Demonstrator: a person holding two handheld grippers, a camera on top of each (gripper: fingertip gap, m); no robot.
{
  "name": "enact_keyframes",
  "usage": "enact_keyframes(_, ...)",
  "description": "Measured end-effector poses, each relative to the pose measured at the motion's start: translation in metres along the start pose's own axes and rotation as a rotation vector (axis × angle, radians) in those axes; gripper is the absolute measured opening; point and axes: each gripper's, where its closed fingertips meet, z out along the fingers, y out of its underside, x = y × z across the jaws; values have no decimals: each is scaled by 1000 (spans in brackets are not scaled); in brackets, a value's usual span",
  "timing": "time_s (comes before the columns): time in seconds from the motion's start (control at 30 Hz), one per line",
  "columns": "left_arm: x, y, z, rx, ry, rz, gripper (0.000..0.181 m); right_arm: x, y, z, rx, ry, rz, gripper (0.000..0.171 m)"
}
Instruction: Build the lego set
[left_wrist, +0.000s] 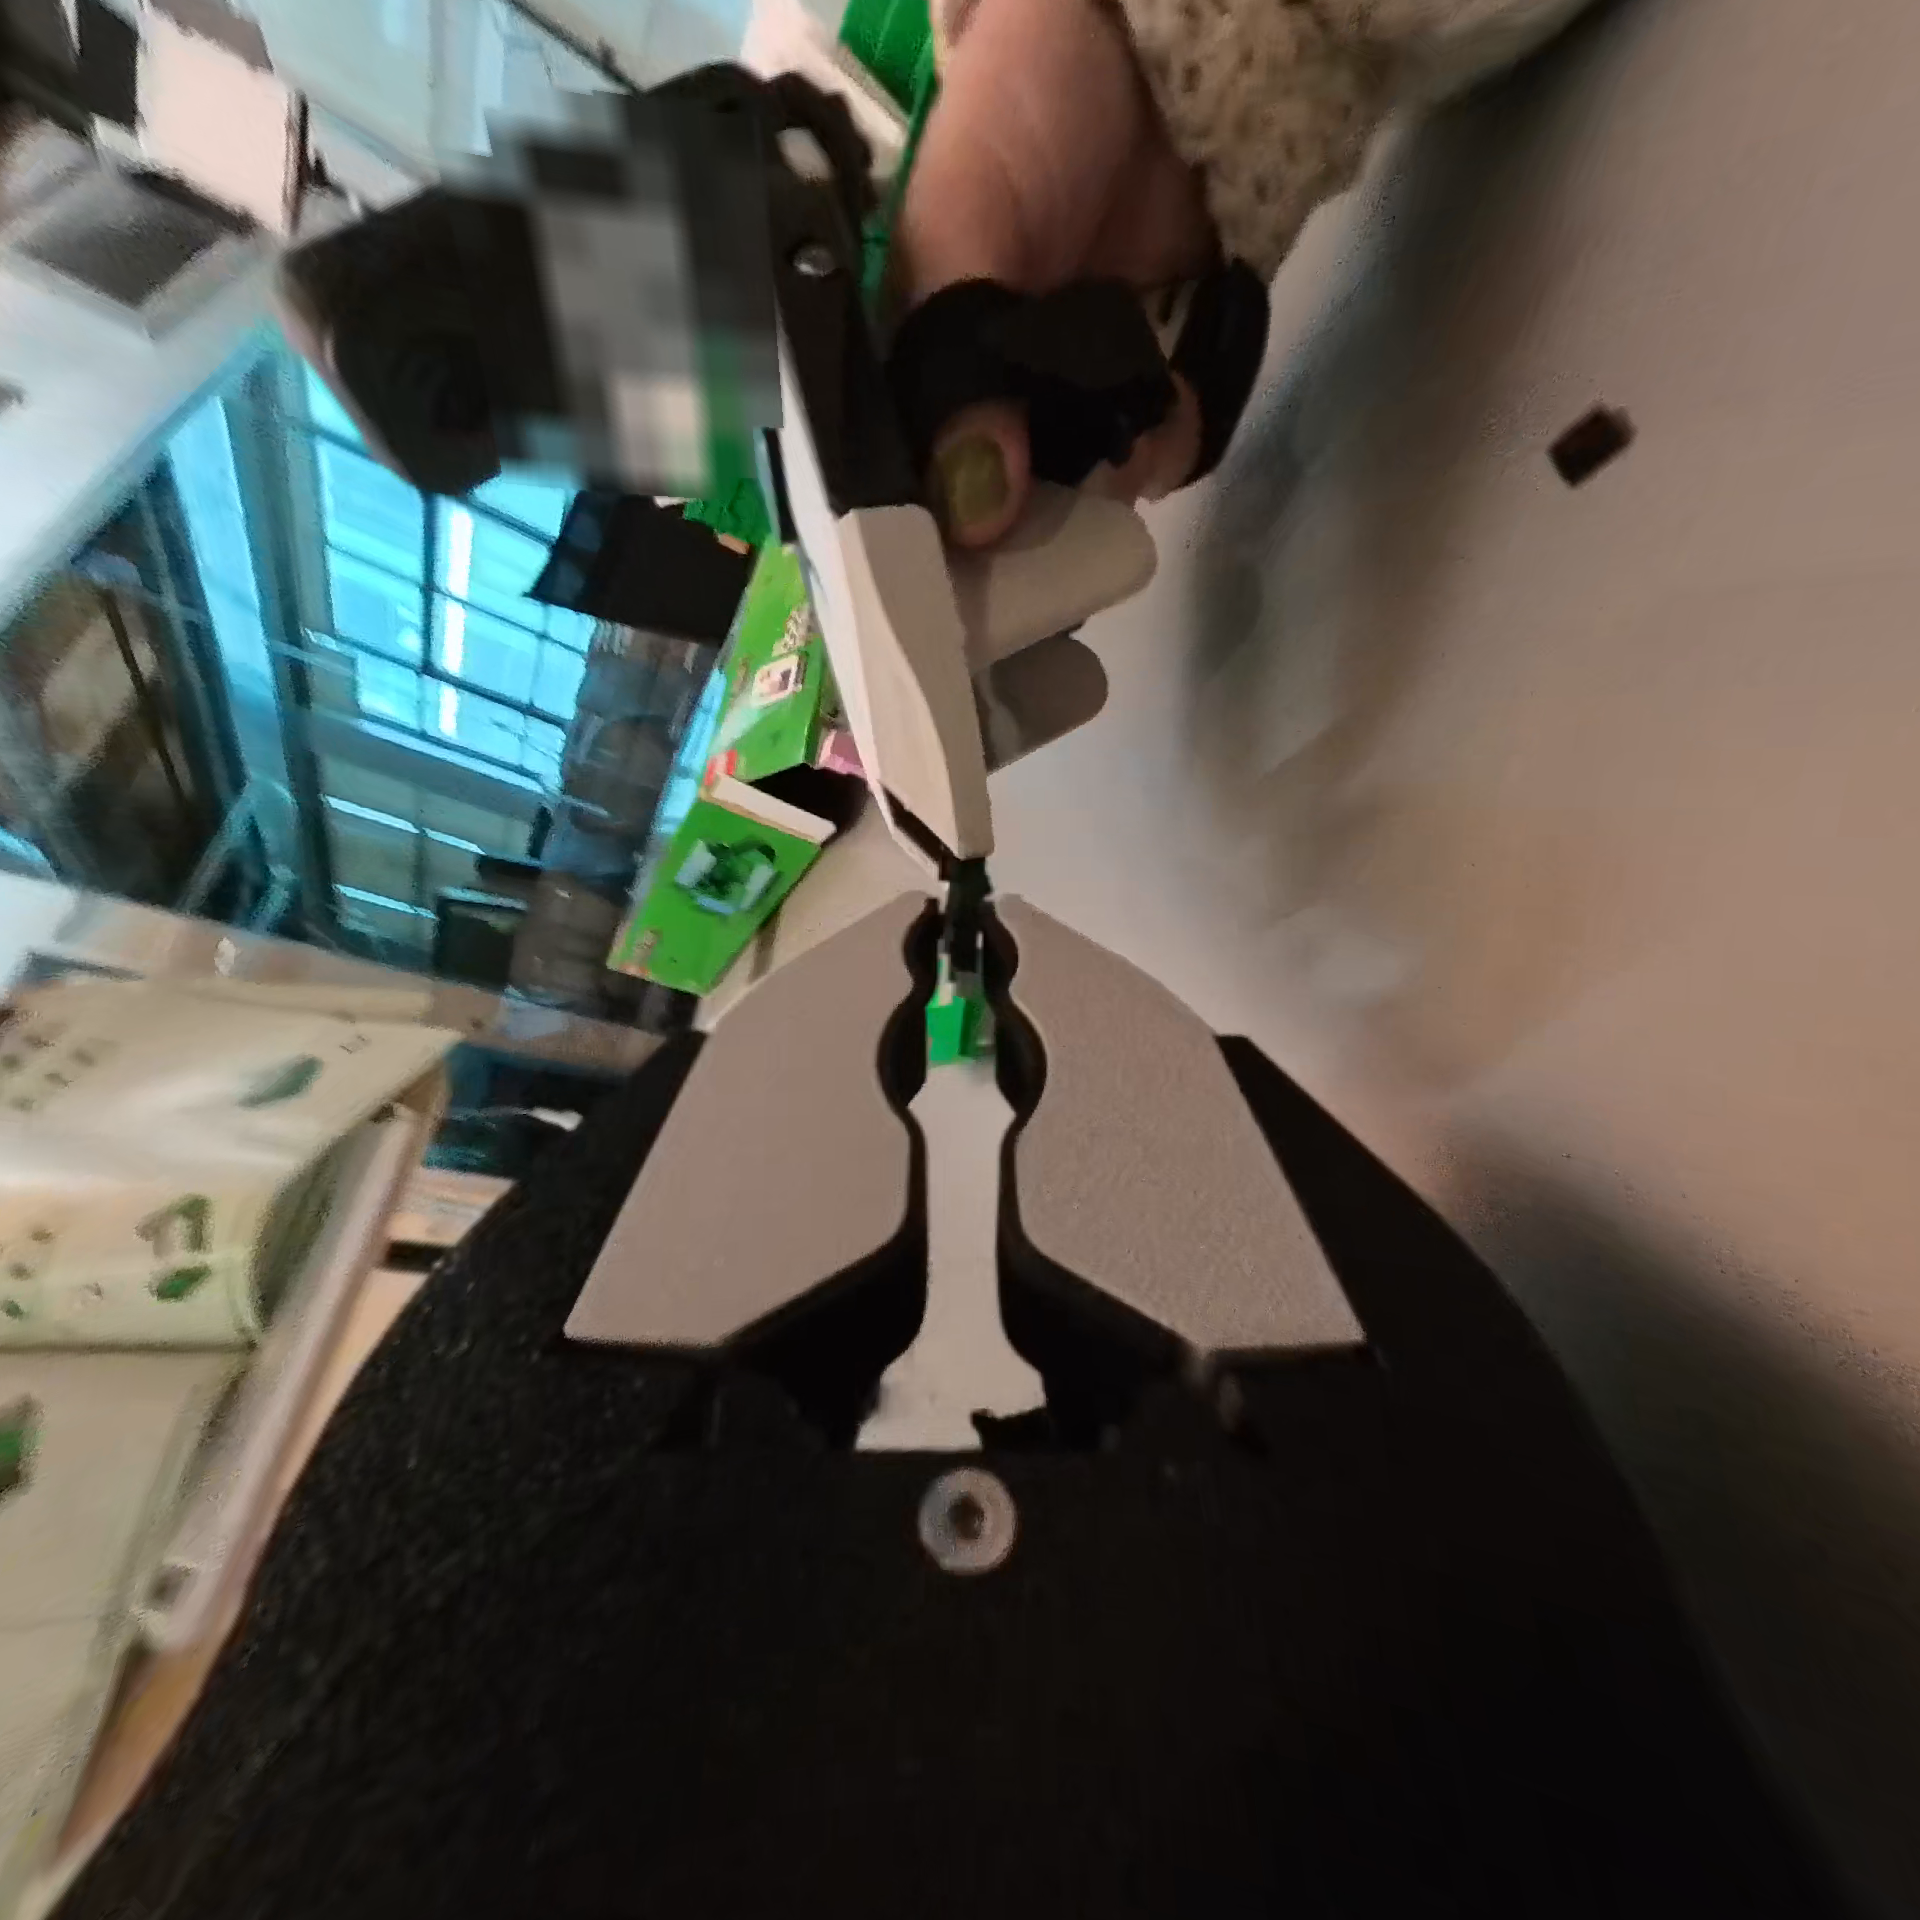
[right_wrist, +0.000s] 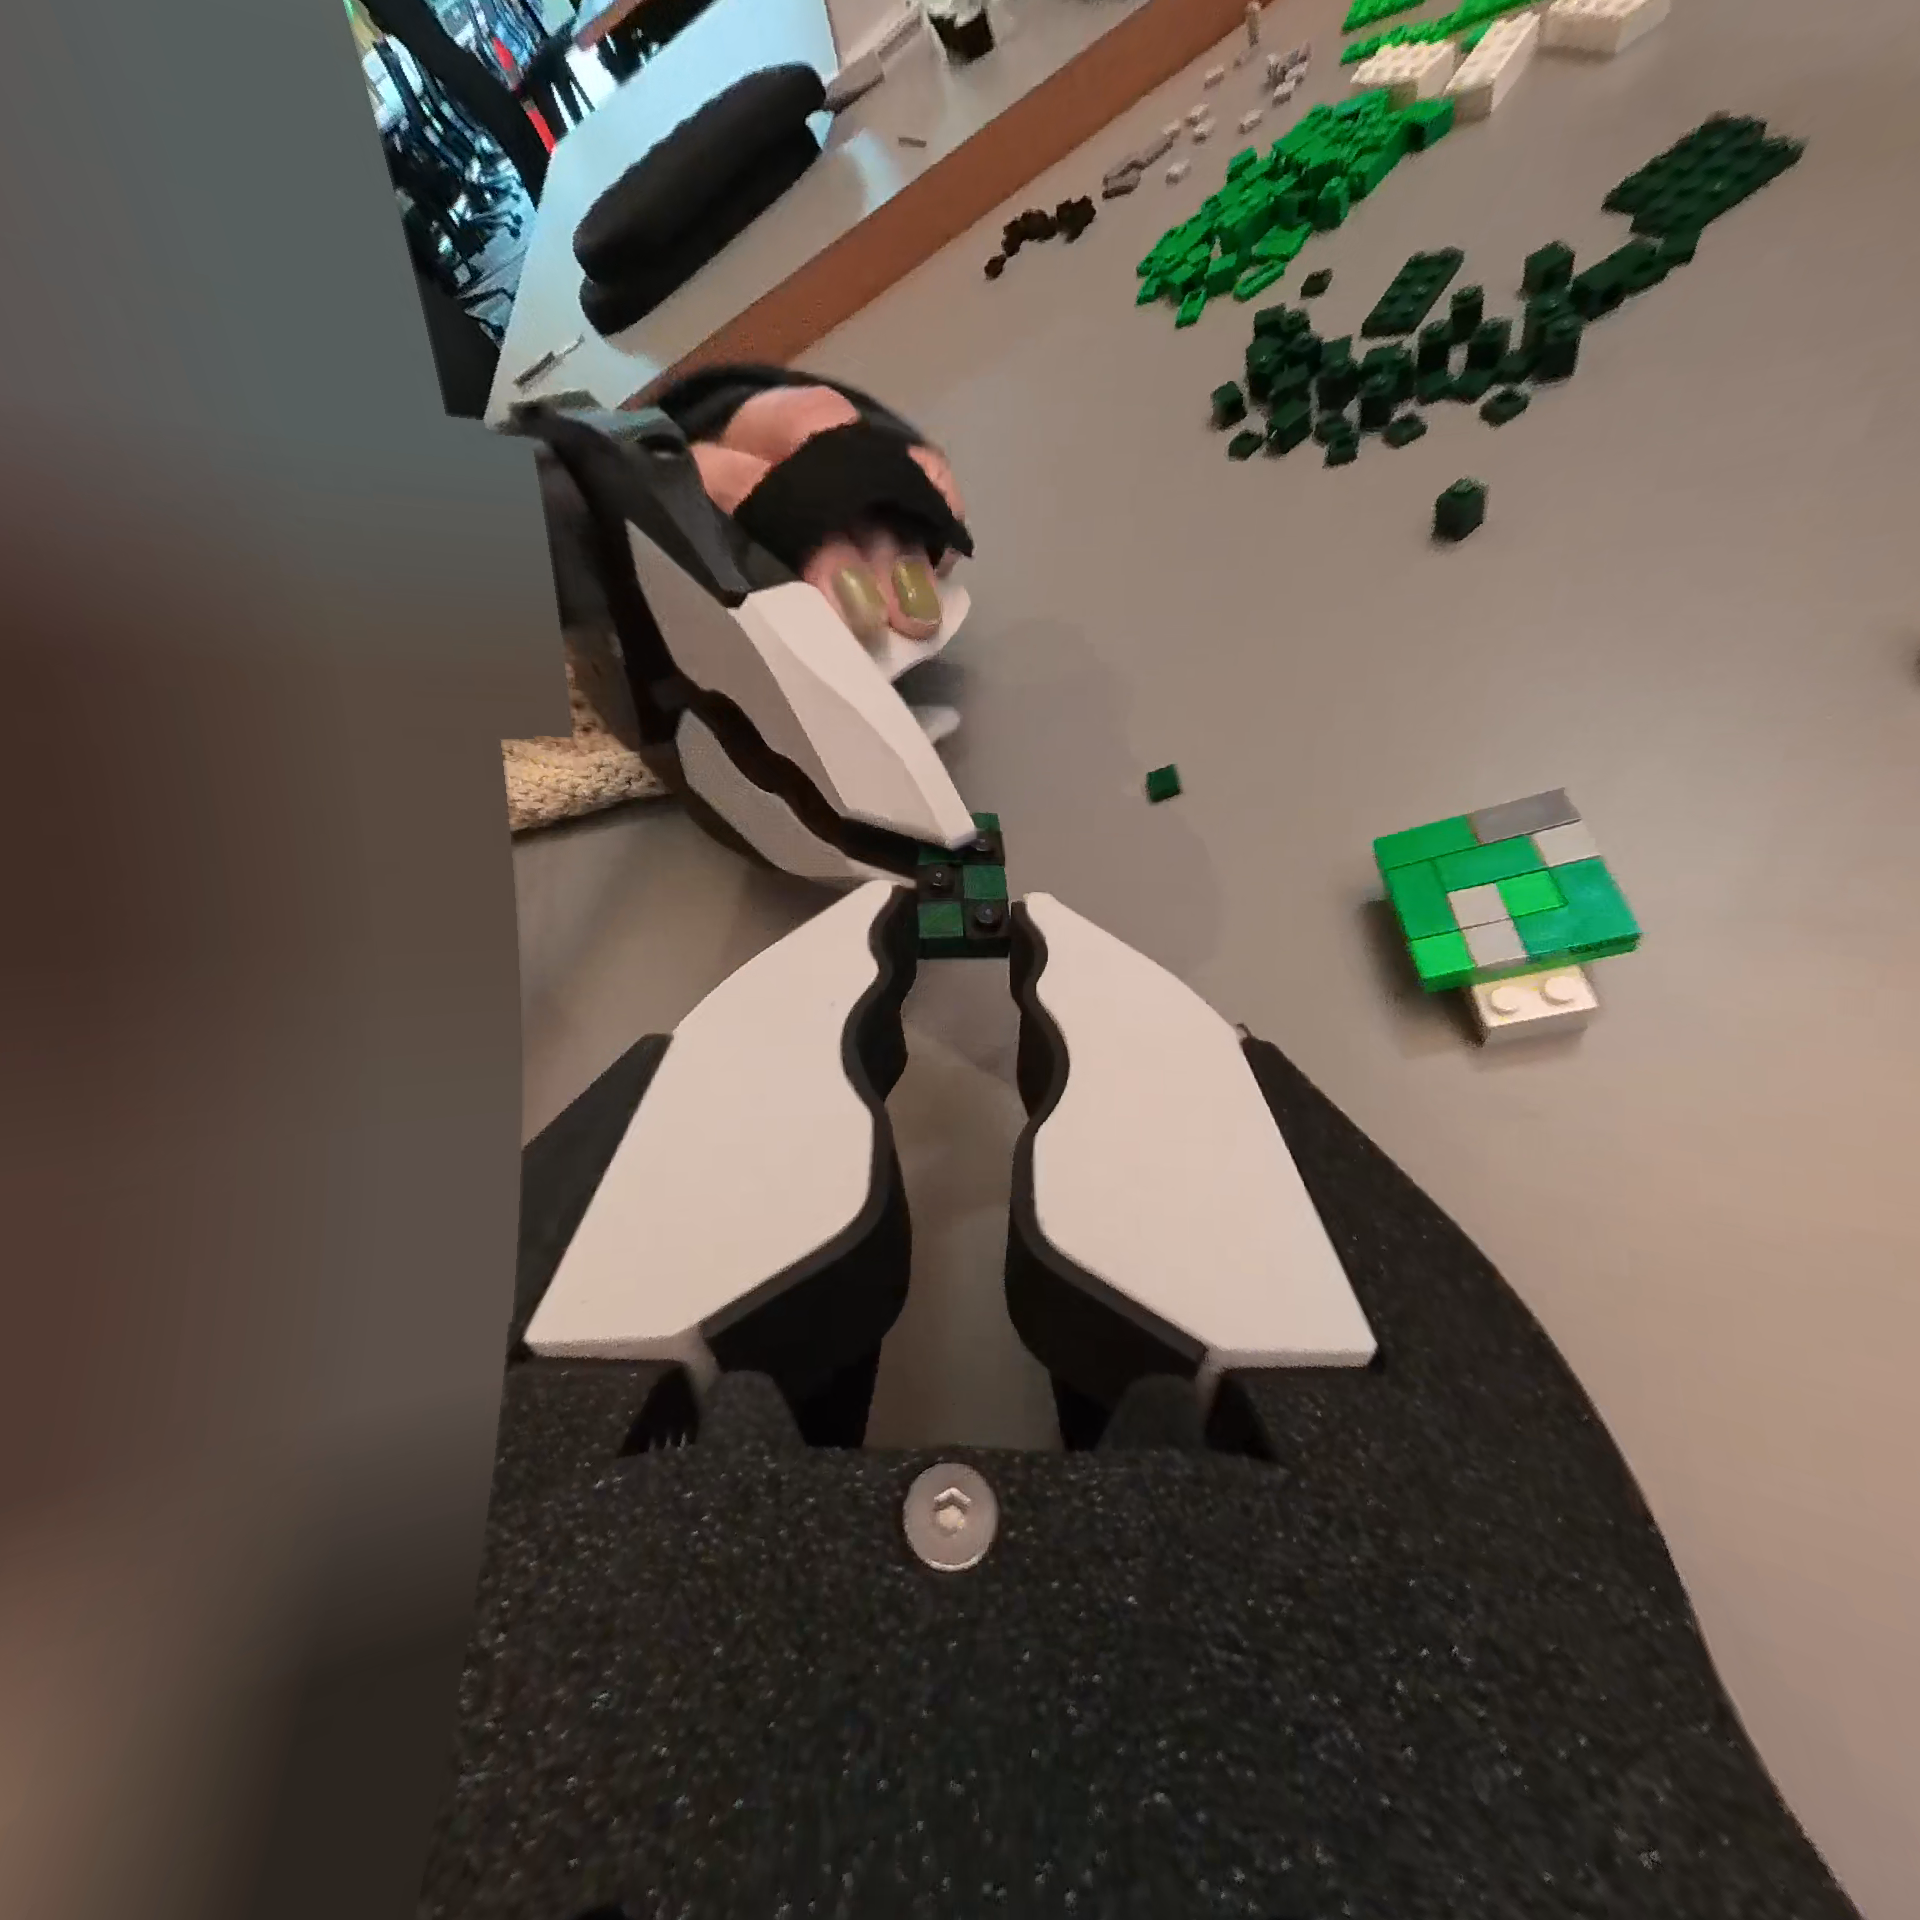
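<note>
A small square dark green Lego plate assembly (right_wrist: 961, 899) with black round studs is held above the grey table (right_wrist: 1351, 665) between both grippers. My right gripper (right_wrist: 964, 920) is shut on its two side edges. My left gripper (right_wrist: 961, 836) comes in from the upper left and pinches its far edge. In the left wrist view the assembly (left_wrist: 951, 1023) shows edge-on, green and black, between my left gripper's (left_wrist: 961, 920) shut fingers. The right gripper's tip (left_wrist: 961, 847) meets it from above.
A flat green and grey tile assembly on a white plate (right_wrist: 1507, 899) lies to the right. Loose dark green bricks (right_wrist: 1164, 782) (right_wrist: 1458, 509), piles of dark green (right_wrist: 1403, 364), bright green (right_wrist: 1268, 208) and white bricks (right_wrist: 1486, 52) lie farther back. A green box (left_wrist: 717, 883) stands beyond.
</note>
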Motion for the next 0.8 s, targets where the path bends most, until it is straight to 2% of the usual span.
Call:
enact_keyframes(0.03,-1,0,0,-8,2,-68,16,6,1,-1,3,30,-36,16)
enact_keyframes(0.1,-9,2,0,-17,-1,-224,47,23,11,-3,-59,136,-166,17)
enact_keyframes(0.2,-34,19,-7,-23,-100,-448,67,35,26,0,-167,234,-358,17)
enact_keyframes(0.37,-73,54,-30,28,-281,-776,65,36,38,6,-280,274,-527,17)
enact_keyframes(0.5,-75,67,-34,54,-250,-928,63,35,39,5,-279,247,-528,17)
enact_keyframes(0.6,-66,67,-33,43,-136,-897,59,37,40,3,-282,238,-506,23)
enact_keyframes(0.7,-44,68,-35,-10,33,-804,41,38,41,1,-279,231,-497,35)
enact_keyframes(0.8,-29,73,-41,-87,127,-736,41,39,40,-9,-262,249,-546,37)
